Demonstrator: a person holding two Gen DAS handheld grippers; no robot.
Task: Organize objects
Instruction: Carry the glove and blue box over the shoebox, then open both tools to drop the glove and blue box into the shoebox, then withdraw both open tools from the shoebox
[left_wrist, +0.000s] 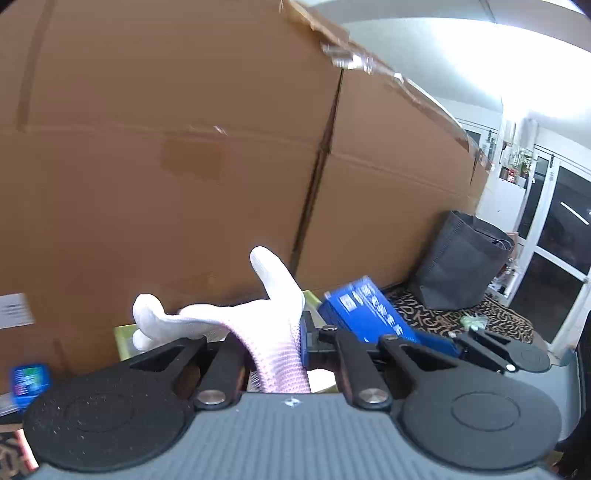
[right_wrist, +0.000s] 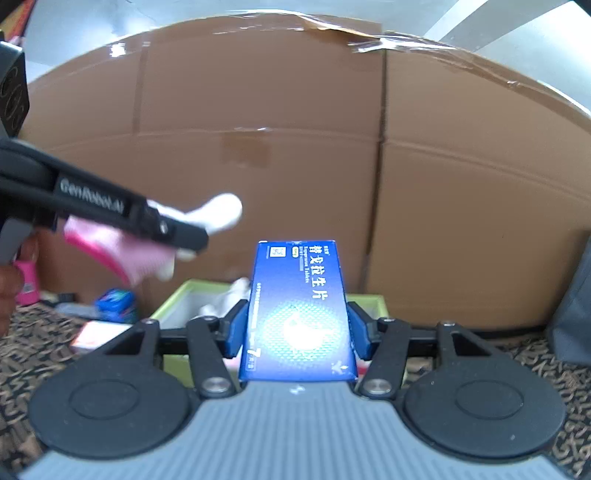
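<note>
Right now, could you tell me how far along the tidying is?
Done: something white already lies in the green bin. In hand: the left tool is shut on a pink-and-white glove, and the right tool grips a blue medicine box, both raised. Left: a blue packet and a pink-and-white box remain on the patterned floor.

Bright ceiling light overexposes the upper right, glare whitens the blue box (right_wrist: 299, 314), and fisheye edges curve, slightly blurred.
</note>
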